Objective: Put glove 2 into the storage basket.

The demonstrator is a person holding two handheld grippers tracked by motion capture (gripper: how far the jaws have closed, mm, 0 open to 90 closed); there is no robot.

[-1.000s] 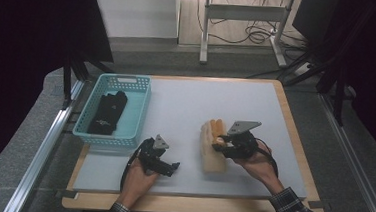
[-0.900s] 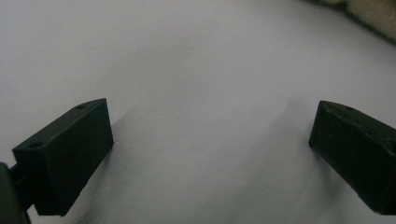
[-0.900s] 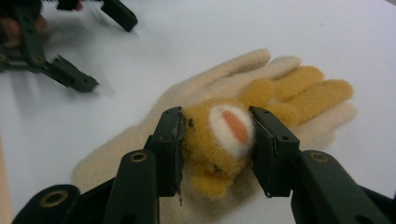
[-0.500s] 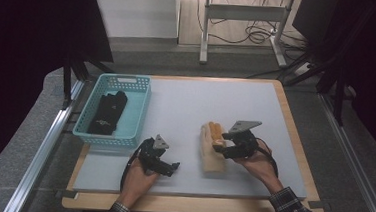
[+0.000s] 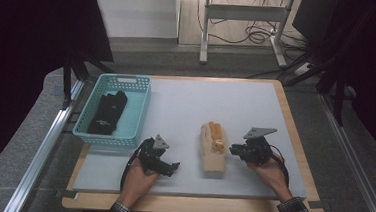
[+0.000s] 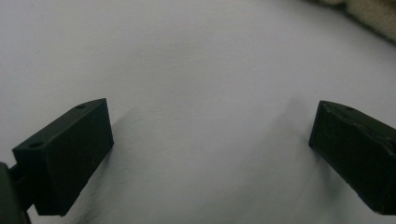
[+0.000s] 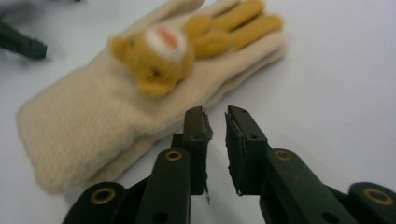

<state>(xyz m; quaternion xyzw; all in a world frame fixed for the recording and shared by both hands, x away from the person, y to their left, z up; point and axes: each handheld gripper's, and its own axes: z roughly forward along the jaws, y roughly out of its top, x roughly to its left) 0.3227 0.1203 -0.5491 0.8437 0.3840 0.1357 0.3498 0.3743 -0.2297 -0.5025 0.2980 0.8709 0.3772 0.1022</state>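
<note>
Right gripper [image 7: 215, 116], right gripper view: the two black jaws stand nearly together with a narrow gap between the pads and nothing in it; they have just been closing. The cream glove [image 7: 116, 116] lies flat on the white table top [image 7: 336, 70] just beside the tips, from 9 to 12 o'clock of them; its near edge runs close along the left jaw, and whether it touches that jaw cannot be told. A small brown bear face [image 7: 156, 58] sits on the glove's back, with the orange-brown fingers [image 7: 243, 21] at 12 to 1 o'clock and the cuff at 9 o'clock.

High view: the right gripper [image 5: 234, 150] sits at 3 o'clock of the glove [image 5: 212, 150], tips just beside it.

Left gripper [image 6: 210, 135], left gripper view: jaws wide apart over bare table, nothing between them. In the high view it [image 5: 171, 167] lies near the glove, at its 8 o'clock. A turquoise basket [image 5: 138, 110] holding a black glove [image 5: 108, 113] stands at 10 o'clock.
</note>
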